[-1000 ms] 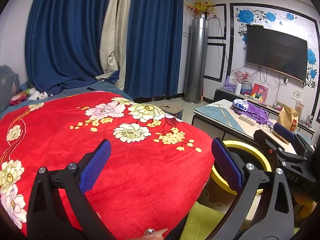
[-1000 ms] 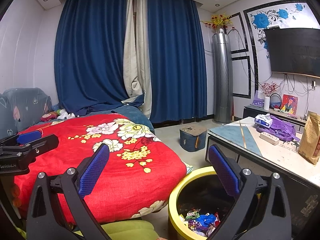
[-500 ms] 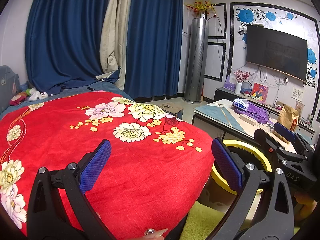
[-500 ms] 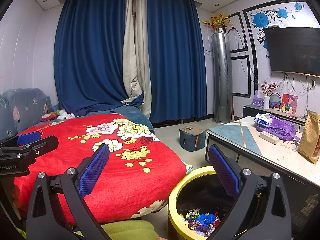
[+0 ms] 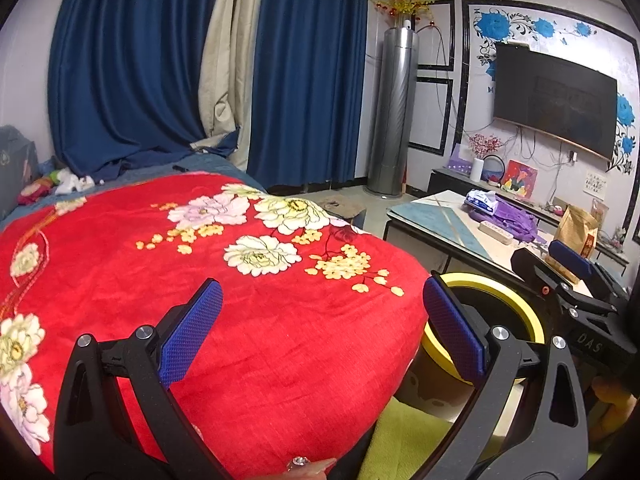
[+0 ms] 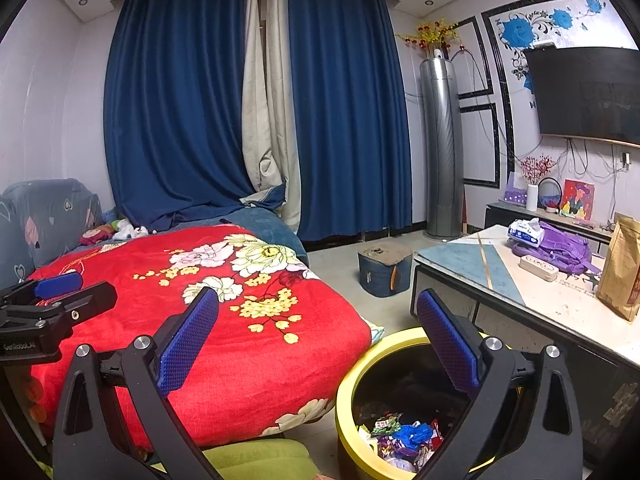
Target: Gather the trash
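A yellow-rimmed trash bin (image 6: pixel 362 364) stands on the floor between the bed and the low table, with several colourful wrappers (image 6: pixel 404 438) at its bottom. In the left wrist view its rim (image 5: pixel 516 300) shows behind the right finger. My left gripper (image 5: pixel 320 332) is open above the red floral blanket (image 5: pixel 248 304), nothing between its blue pads. My right gripper (image 6: pixel 316 344) is open too, held over the bed's corner and the bin, empty. Each gripper appears in the other's view: the right one (image 5: pixel 568 276), the left one (image 6: pixel 56 292).
A low table (image 6: pixel 480 268) on the right carries a purple bag (image 6: pixel 556 246), a tissue pack, a power strip and a brown paper bag (image 6: pixel 622 268). A small blue stool (image 6: pixel 384 266) sits on the floor. Blue curtains, a tall silver unit and a wall TV stand behind.
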`<state>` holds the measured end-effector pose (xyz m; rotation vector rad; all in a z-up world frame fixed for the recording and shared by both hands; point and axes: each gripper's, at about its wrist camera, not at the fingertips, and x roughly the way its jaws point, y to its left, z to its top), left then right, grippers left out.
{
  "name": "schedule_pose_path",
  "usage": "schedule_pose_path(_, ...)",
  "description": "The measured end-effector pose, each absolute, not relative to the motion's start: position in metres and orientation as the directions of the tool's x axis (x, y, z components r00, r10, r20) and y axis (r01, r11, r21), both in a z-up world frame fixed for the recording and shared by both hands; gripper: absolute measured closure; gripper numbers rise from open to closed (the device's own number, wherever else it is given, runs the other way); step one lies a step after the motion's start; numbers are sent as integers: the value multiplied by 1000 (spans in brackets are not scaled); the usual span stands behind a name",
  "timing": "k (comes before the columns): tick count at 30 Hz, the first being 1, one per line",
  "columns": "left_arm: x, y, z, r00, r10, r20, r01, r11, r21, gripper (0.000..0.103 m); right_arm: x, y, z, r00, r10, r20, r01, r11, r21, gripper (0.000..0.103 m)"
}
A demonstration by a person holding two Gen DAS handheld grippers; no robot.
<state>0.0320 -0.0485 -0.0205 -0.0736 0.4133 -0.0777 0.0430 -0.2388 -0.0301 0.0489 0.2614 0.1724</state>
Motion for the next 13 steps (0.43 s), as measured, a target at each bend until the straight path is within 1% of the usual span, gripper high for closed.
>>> schedule_pose_path(4, 33, -39, -23, 906, -65, -419, 18, 993, -116, 11, 54, -232, -28, 940, 186, -285, -172, 982, 73, 6)
schedule_pose_path(6, 36, -22, -22, 892, -29, -452, -31, 992, -125, 11, 63, -218, -24, 929, 221, -297, -206, 975, 83, 6)
schedule_pose_path(8, 36, 13, -23, 854, 60, -517, -151, 979, -135, 11, 75, -194, -18, 908, 284, -308, -267, 959, 98, 6)
schedule_pose_path(10, 29, 69, -23, 803, 172, -571, -303, 942, -143, 11, 91, -144, -10, 862, 381, -334, -371, 924, 95, 6)
schedule_pose_path(11, 22, 94, -21, 781, 232, -579, -371, 919, -133, 11, 98, -119, -7, 834, 425, -352, -421, 902, 92, 6)
schedule_pose_path(13, 4, 150, -18, 714, 378, -590, -524, 846, -93, 11, 113, -50, -6, 738, 523, -427, -547, 834, 75, 6)
